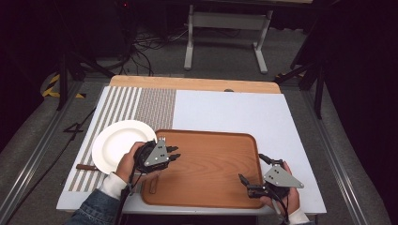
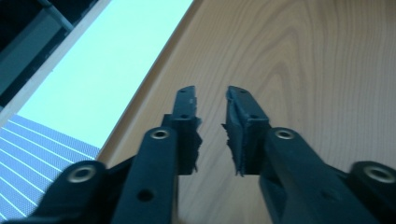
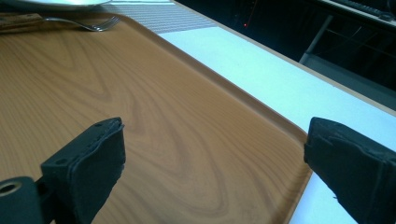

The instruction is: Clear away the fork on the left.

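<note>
**Wooden tray, two grippers, nothing held**

High view. Wooden tray (image 1: 211,168) central on white table (image 1: 225,110). White plate (image 1: 117,143) just left of tray, on striped mat (image 1: 117,112). Brown handle (image 1: 85,167) poking out from under plate, left of tray. Left gripper (image 1: 174,153) over tray's left edge, jaws slightly parted, empty. Left hand (image 1: 127,164) beside plate. Right gripper (image 1: 252,169) at tray's near right corner, jaws spread wide, empty. Right hand (image 1: 292,192) off tray's right edge.

Left gripper view. Left gripper (image 2: 212,105) over bare tray (image 2: 308,56) wood, narrow gap between jaws. White table (image 2: 107,65) and mat (image 2: 32,149) beyond tray rim.

Right gripper view. Right gripper (image 3: 215,144) straddling tray (image 3: 93,74) rim, jaws far apart. Fork (image 3: 88,23) tines resting on tray's far edge, beside plate (image 3: 51,3).
</note>
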Tool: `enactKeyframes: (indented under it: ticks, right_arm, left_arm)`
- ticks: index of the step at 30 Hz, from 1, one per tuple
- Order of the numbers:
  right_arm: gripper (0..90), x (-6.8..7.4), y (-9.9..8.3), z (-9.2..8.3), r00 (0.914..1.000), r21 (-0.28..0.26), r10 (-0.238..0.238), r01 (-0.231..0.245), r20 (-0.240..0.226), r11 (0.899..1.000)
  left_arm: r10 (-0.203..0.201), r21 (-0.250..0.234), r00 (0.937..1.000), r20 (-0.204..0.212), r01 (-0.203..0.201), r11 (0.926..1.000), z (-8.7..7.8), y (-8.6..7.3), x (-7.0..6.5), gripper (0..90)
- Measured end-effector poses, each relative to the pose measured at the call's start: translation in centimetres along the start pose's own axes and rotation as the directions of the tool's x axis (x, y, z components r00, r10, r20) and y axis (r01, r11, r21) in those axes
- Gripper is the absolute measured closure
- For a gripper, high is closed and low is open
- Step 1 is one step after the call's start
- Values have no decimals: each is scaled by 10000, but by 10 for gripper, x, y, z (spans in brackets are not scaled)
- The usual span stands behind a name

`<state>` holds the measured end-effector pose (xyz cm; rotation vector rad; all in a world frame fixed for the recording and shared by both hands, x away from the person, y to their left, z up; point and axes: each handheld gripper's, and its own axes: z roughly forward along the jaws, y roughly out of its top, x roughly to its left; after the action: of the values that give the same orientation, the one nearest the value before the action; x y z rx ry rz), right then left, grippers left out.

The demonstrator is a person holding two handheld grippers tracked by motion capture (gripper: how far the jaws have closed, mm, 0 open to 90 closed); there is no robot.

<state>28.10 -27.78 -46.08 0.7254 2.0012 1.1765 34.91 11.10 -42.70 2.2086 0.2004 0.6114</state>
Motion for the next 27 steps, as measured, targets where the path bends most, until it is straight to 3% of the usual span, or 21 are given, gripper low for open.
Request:
enactKeyframes:
  ticks: [3, 10, 17, 23, 27]
  right_arm:
    - [62, 1, -1, 1, 10000, 91, -69, 70, -70, 9999]
    - [62, 1, -1, 2, 9998, 151, -98, 101, -147, 9998]
    - [62, 2, -1, 3, 9997, 173, -132, 135, -195, 9998]
    - [62, 3, 0, 3, 9996, 181, -194, 198, -217, 9996]
    - [62, 3, 0, 3, 9995, 201, -217, 222, -234, 9996]
  left_arm:
    - [47, -462, 9995, -326, -62, 9989, -7, -1, 3, 582]
    - [-4, -807, 9984, -573, -42, 9967, -19, -5, 5, 396]
    - [-364, -1068, 9948, -950, 261, 9939, -33, -17, 7, 204]
    - [-598, -1417, 9914, -1168, 429, 9890, -49, -32, 6, 114]
    - [-790, -1603, 9859, -1476, 549, 9855, -59, -43, 4, 95]
